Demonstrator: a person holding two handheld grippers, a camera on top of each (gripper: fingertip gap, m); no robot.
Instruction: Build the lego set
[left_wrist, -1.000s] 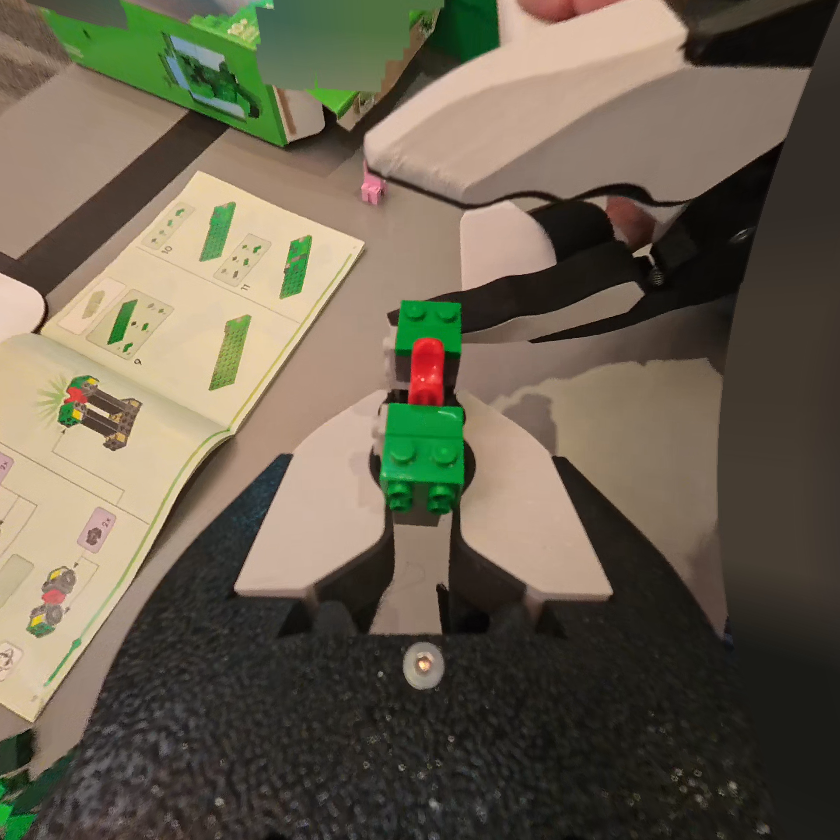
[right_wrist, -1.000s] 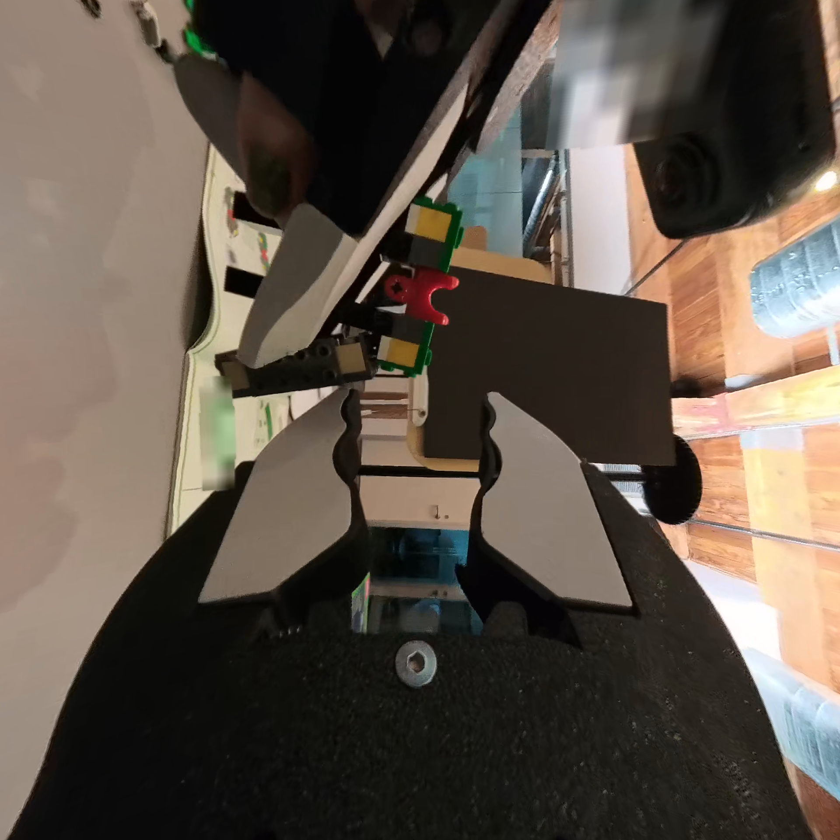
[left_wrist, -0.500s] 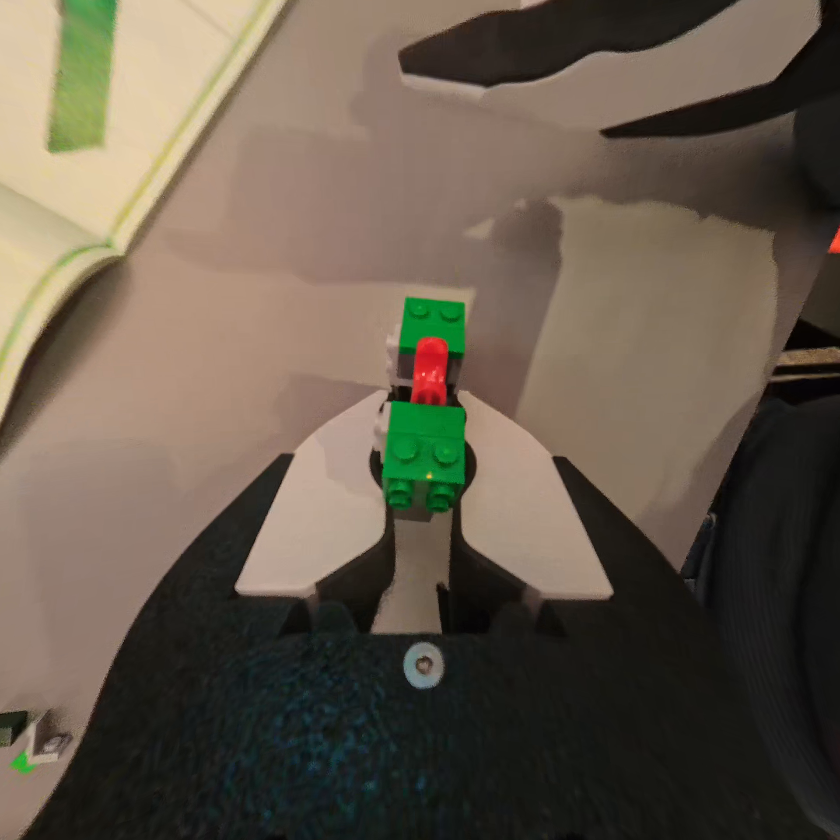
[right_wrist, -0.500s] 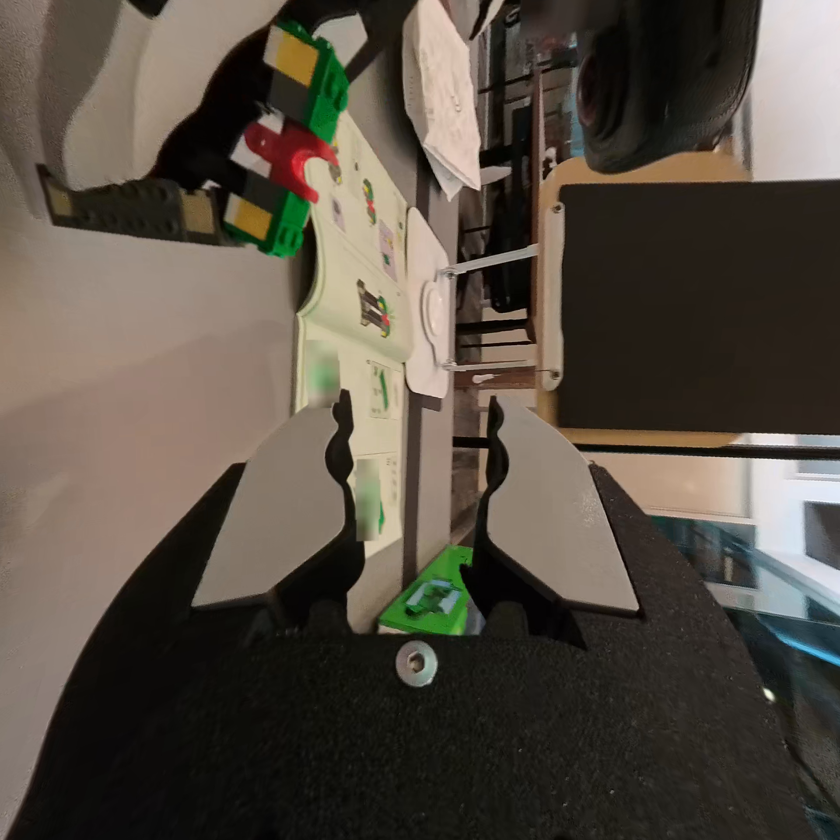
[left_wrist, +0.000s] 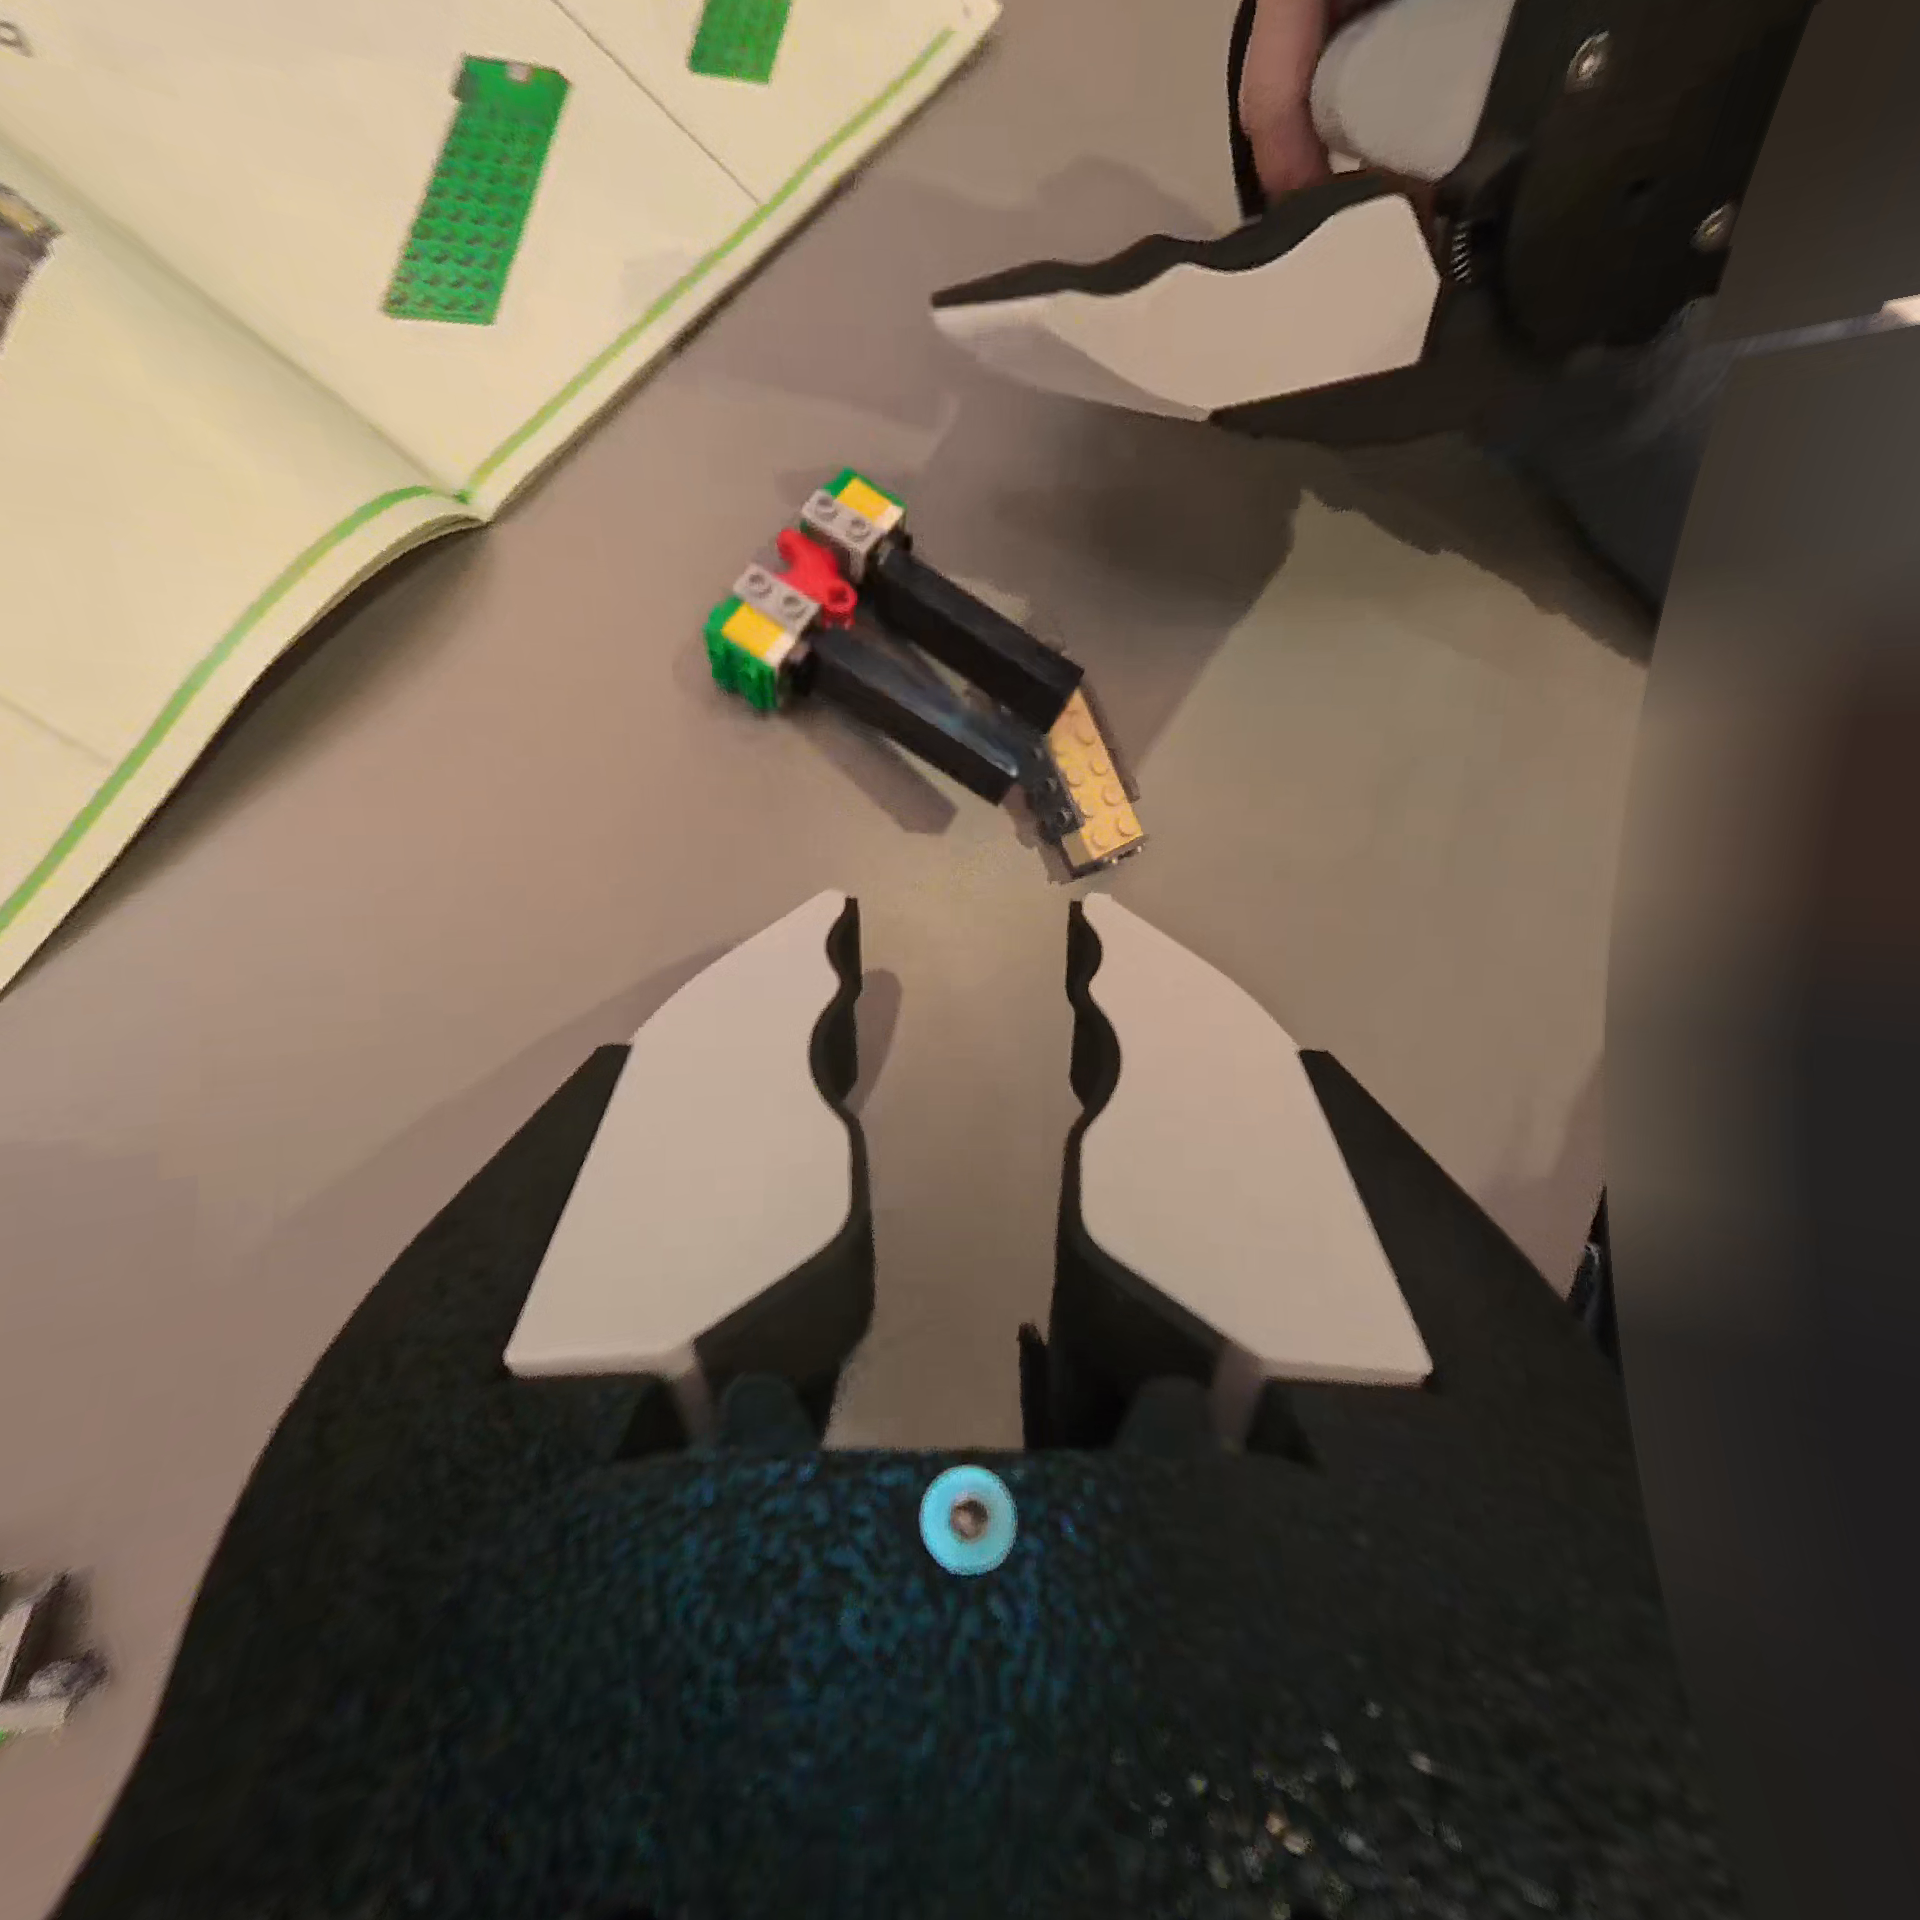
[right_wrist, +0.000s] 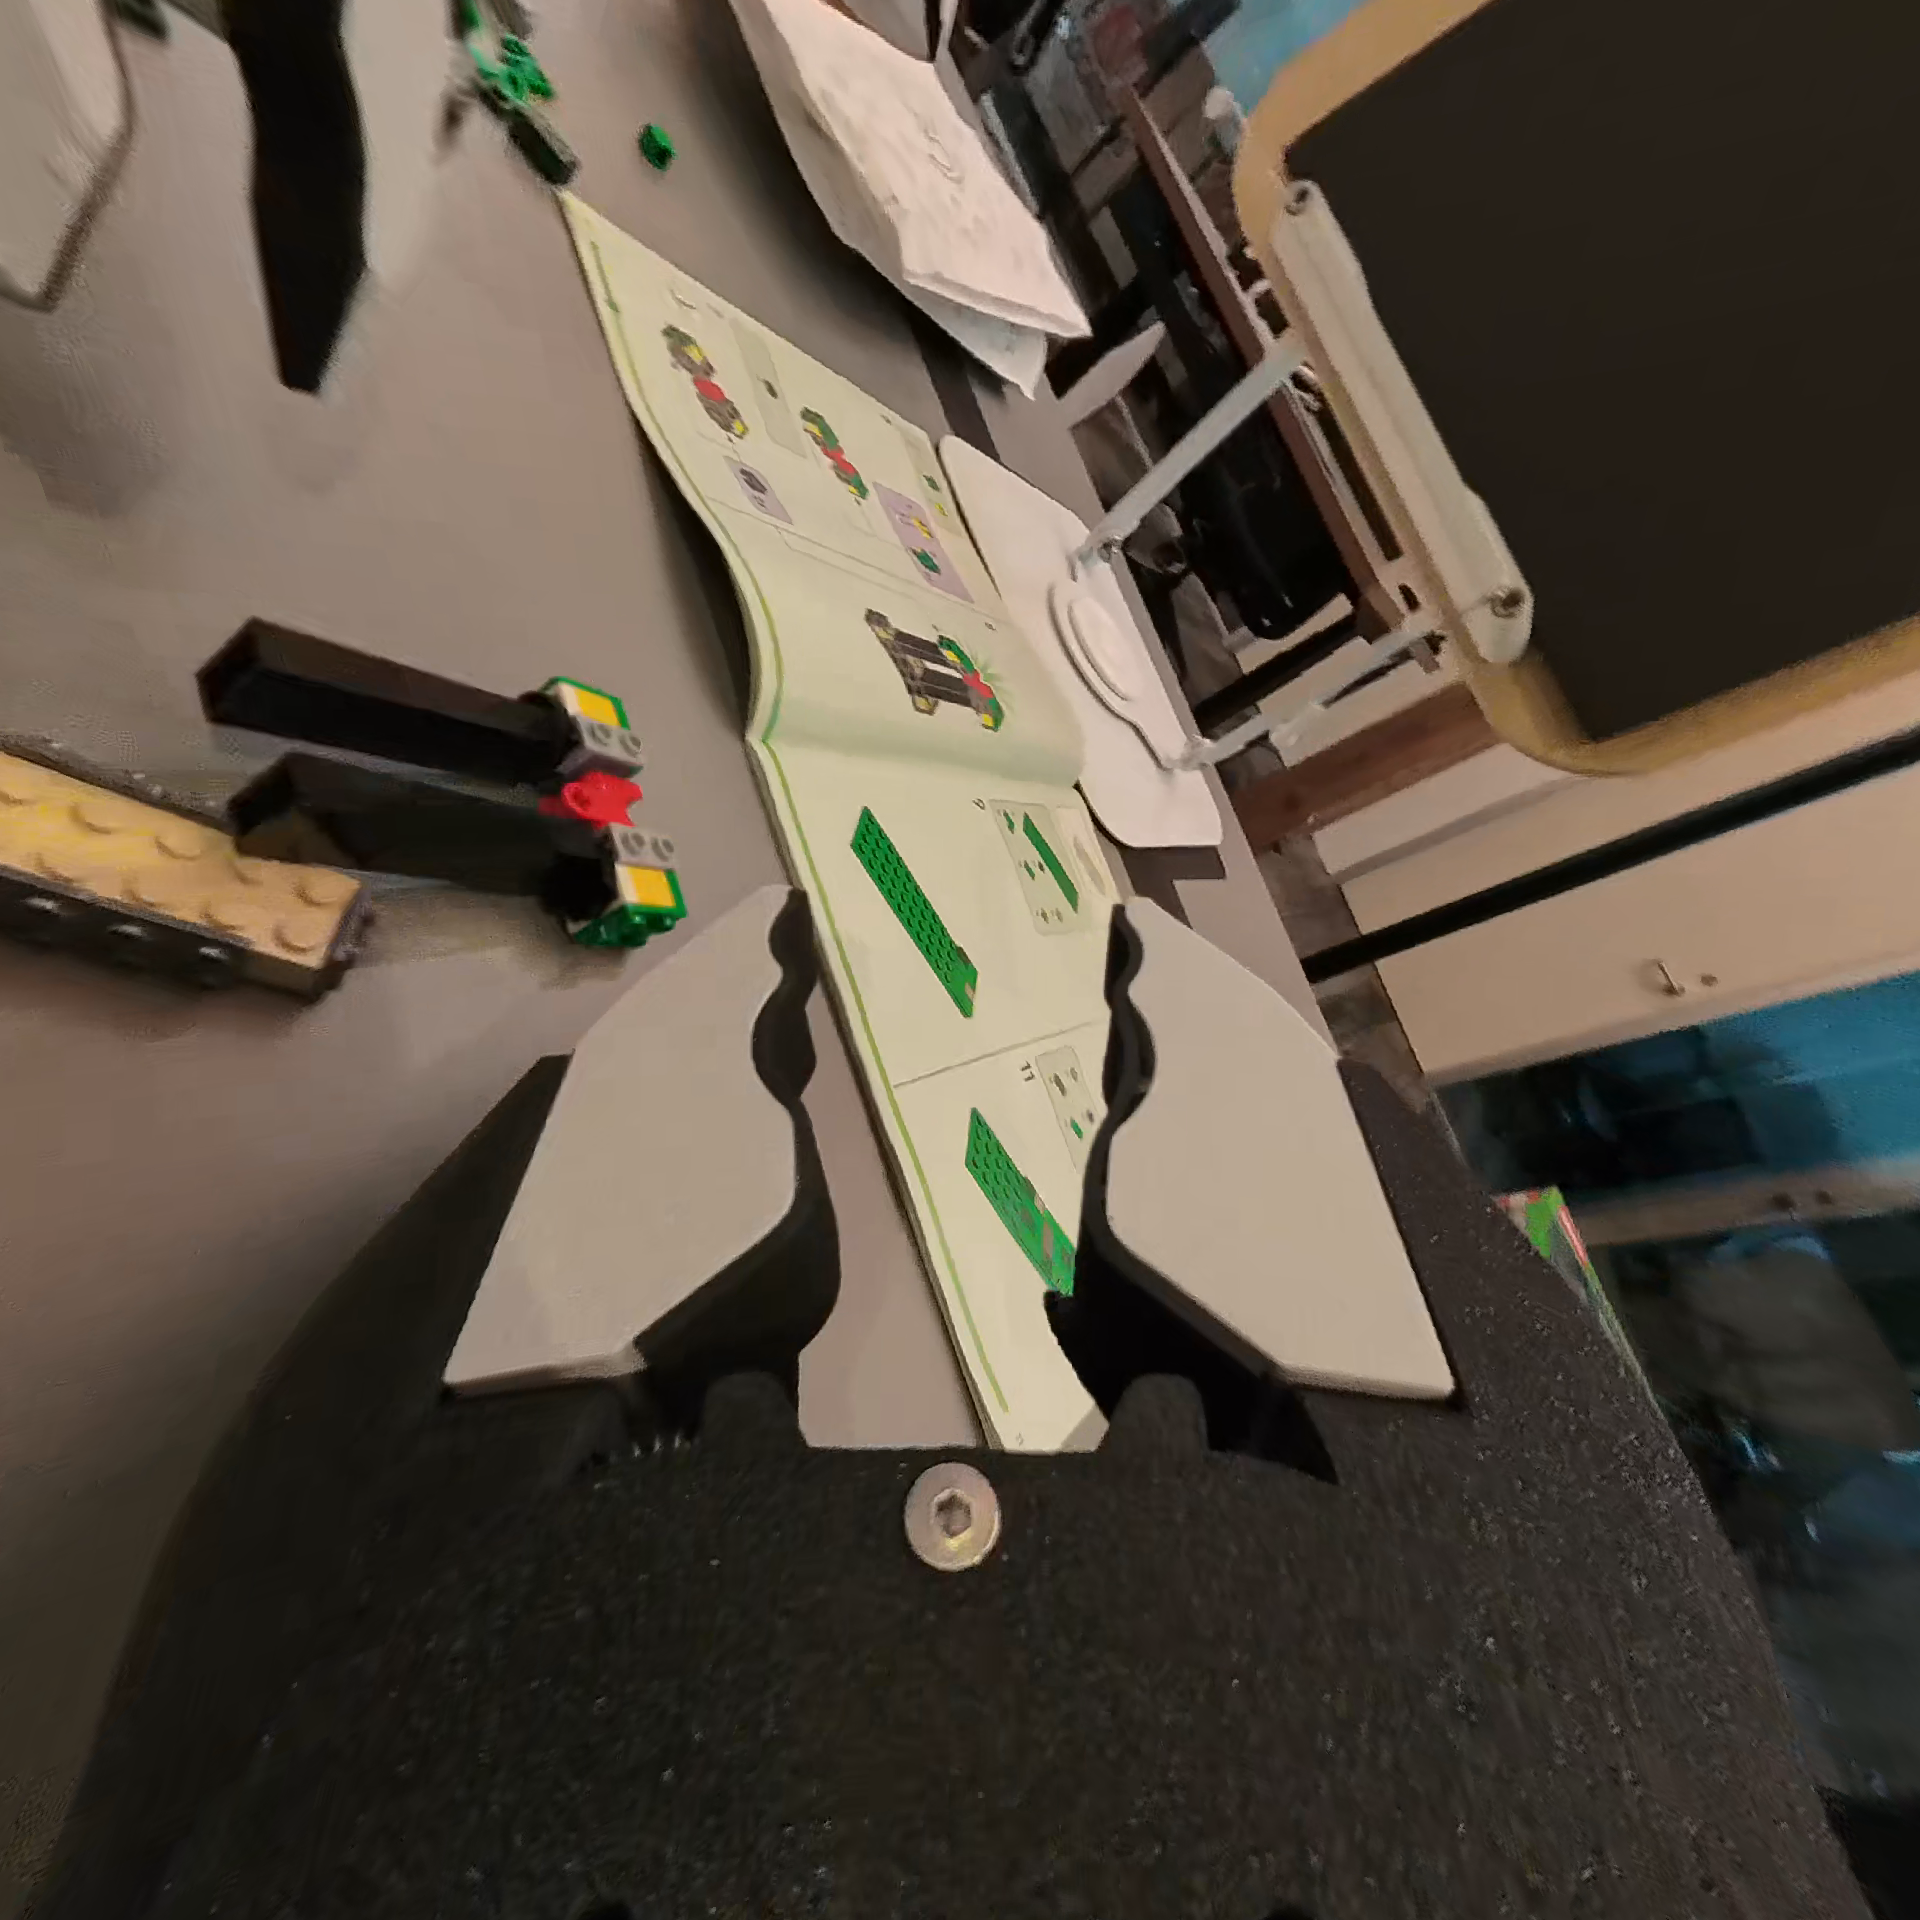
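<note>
The lego assembly lies on its side on the grey table: two black columns with green, yellow and grey caps, a red clip between them, and a tan and black base plate. My left gripper is open and empty, just short of the base plate end. My right gripper is open and empty above the instruction booklet, with the assembly to its left. The right gripper's fingers show at the top right of the left wrist view.
The open instruction booklet lies left of the assembly. Loose green pieces and crumpled white paper lie at the far end of the table. A white flat stand sits beside the booklet near the table edge. A chair stands beyond that edge.
My left gripper has let go of the assembly, which now lies on the table, and has opened and drawn back. My right gripper has swung down over the booklet.
</note>
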